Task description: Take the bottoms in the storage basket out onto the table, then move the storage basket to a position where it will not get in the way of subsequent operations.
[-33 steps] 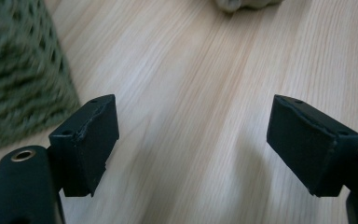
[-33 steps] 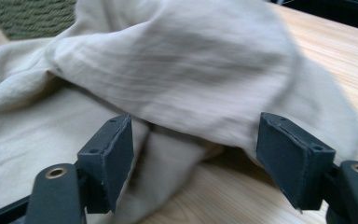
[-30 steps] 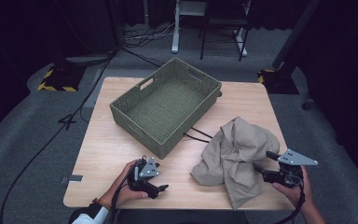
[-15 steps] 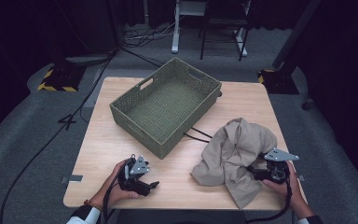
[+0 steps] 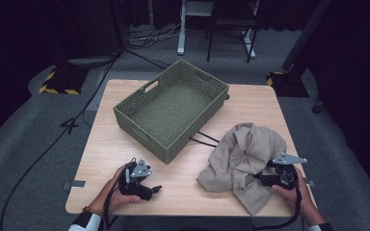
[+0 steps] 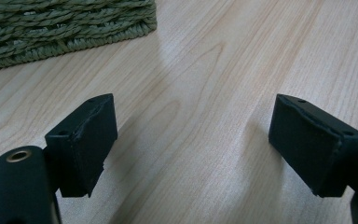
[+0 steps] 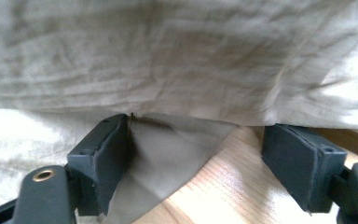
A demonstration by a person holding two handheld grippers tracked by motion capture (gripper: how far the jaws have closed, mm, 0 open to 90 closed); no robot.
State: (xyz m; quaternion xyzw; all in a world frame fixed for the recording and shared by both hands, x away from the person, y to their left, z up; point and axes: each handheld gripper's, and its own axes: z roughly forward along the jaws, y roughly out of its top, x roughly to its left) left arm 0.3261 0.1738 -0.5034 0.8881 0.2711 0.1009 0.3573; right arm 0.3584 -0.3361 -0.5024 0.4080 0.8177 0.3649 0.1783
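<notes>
So the beige cloth [image 5: 244, 163] sits crumpled at the table's [image 5: 183, 192] front right, one flap reaching almost to the front edge. The right gripper [image 5: 265, 180] is low at its right side, and its jaws have just been opening: they're wide, straddling a thin cloth edge without pinching it. The left gripper [image 5: 150, 189] is wide open over bare wood, near the woven basket [image 5: 139, 120], with clear table between the hands. The cloth hides the right jaw tips from above.
</notes>
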